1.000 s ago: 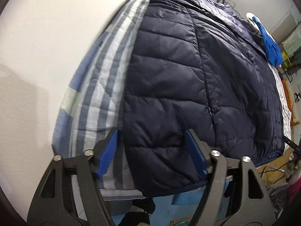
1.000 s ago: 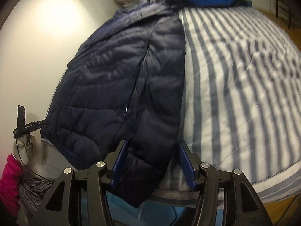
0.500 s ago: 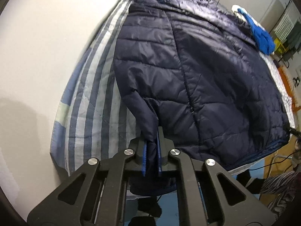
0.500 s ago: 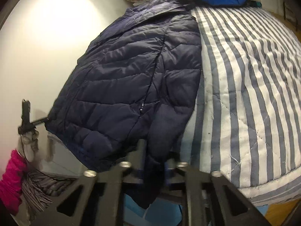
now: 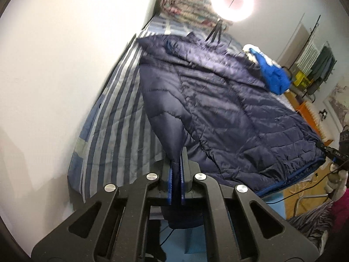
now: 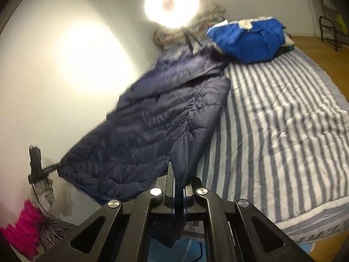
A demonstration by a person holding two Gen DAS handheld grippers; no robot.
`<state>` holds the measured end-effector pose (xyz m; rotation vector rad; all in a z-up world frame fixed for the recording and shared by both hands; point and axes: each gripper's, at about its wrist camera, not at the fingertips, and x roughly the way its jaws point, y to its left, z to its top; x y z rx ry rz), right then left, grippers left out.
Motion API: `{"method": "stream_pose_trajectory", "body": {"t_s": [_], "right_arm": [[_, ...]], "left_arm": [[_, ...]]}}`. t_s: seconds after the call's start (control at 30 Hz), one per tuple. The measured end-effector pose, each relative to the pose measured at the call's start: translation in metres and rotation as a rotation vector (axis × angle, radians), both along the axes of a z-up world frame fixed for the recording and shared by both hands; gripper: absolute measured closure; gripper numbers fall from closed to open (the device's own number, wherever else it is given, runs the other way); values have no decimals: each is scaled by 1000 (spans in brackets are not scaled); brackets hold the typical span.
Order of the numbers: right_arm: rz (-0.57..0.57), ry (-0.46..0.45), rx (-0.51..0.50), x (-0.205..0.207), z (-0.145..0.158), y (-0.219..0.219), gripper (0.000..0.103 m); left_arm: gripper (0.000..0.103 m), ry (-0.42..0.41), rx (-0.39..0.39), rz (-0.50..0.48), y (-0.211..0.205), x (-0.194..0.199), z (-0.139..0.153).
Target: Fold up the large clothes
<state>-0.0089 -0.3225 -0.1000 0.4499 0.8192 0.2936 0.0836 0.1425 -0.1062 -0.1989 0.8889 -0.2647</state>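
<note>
A large navy quilted puffer jacket (image 5: 229,113) lies on a striped bed (image 5: 113,118). My left gripper (image 5: 175,174) is shut on the jacket's hem corner and holds it raised off the mattress. In the right wrist view the same jacket (image 6: 157,126) is lifted, and my right gripper (image 6: 179,185) is shut on its other hem corner. Fabric hangs down below both sets of fingers. The bed's striped cover (image 6: 283,131) lies bare to the right of the jacket.
A blue garment pile (image 6: 250,39) sits at the bed's far end, also seen in the left wrist view (image 5: 272,76). A ring light on a tripod (image 6: 172,2) stands at the head. A white wall (image 5: 65,65) runs along the bed. Pink clothing (image 6: 24,224) lies on the floor.
Both grippers went from open around the hem to shut on it. They have since lifted the jacket's lower end up off the bed.
</note>
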Motion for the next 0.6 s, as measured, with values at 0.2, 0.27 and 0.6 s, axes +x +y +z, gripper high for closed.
{"method": "stream_pose_trajectory", "body": {"t_s": [0.2,0.27,0.6], "right_arm": [[2,-83,18,-18,23,-11,102],[-4,-110,30,-20,34,-17,102],[-28,-144,2,56,62,-25,102]], "left_arm": [[101,-69,-107,2,15,-21,37],[101,-91,-127,8,18,-17,50],[101,-146,-73,10,-2,82,85]]}}
